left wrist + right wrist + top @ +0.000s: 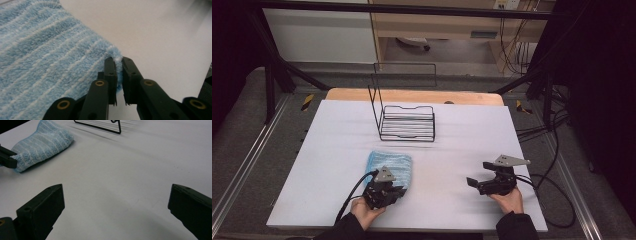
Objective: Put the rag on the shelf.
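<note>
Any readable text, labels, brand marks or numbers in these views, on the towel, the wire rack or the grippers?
None can be read.
Blue towel: no tag or print visible.
Wire rack: bare wire.
Left gripper and right gripper: plain black jaws, no markings.
Blue-grey patch on the wooden shelf edge: possibly a label, too small to read.

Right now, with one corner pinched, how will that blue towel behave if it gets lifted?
The blue striped towel looks soft and folded, so it will probably droop and unfold. The left hand-held gripper pinches only a corner, so it might slip. It seems light, unlikely to drag.
</note>
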A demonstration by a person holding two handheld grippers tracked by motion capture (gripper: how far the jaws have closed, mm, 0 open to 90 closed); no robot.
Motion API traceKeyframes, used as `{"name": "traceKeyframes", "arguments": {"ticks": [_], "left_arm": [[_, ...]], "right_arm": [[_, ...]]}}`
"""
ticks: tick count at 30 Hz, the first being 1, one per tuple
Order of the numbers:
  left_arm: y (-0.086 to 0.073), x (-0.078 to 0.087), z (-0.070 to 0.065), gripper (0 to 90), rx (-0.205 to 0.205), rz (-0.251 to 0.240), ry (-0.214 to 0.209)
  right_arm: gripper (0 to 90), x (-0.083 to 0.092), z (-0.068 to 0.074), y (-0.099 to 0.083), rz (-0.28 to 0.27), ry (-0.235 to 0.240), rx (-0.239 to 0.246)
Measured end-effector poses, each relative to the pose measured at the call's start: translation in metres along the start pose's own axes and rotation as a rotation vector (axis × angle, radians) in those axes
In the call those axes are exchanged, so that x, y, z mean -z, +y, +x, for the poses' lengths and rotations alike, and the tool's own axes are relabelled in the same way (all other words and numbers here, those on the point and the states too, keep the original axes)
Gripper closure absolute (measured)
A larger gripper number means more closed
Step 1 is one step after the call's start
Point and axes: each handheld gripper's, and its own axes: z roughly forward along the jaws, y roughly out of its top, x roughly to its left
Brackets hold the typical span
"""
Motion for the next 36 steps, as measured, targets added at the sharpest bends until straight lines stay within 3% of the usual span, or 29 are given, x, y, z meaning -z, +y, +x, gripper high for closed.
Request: {"name": "traceKeyframes", "arguments": {"ticks": [2, 4, 8, 11, 17, 22, 26, 27, 29, 36], "left_arm": [[0.001, 0.005, 0.002, 73.1, 0.006, -0.019, -0.018], [0.002, 0.011, 0.004, 64.7, -0.003, -0.037, -0.001], [0.003, 0.031, 0.014, 50.8, -0.03, -0.072, 0.074], [0.0, 0.045, 0.03, 41.2, -0.012, -0.082, 0.125], [-0.02, 0.069, 0.059, 35.4, 0.063, -0.078, 0.185], [-0.034, 0.073, 0.072, 33.0, 0.09, -0.05, 0.216], [-0.036, 0.07, 0.074, 32.5, 0.087, -0.038, 0.224], [-0.036, 0.068, 0.074, 32.5, 0.085, -0.034, 0.225], [-0.037, 0.066, 0.074, 32.5, 0.085, -0.028, 0.225], [-0.04, 0.059, 0.077, 33.4, 0.103, -0.002, 0.222]], "right_arm": [[1.1, -0.001, 0.001, 0.001, 0.001, 0.003, 0.005], [1.2, -0.002, 0.003, 0.002, 0.002, 0.006, 0.01], [2.2, -0.006, 0.009, 0.008, 0.009, 0.025, 0.003], [2.8, -0.012, 0.016, 0.016, 0.016, 0.026, 0.002], [3.4, -0.024, 0.026, 0.025, 0.04, 0.017, 0.017], [3.8, -0.039, 0.041, 0.039, 0.058, 0.028, 0.053], [4.1, -0.054, 0.056, 0.055, 0.039, 0.048, 0.074], [4.3, -0.065, 0.064, 0.065, 0.029, 0.058, 0.08], [4.4, -0.069, 0.066, 0.068, 0.028, 0.06, 0.084], [7.1, -0.115, 0.08, 0.087, 0.039, 0.044, 0.063]]}}
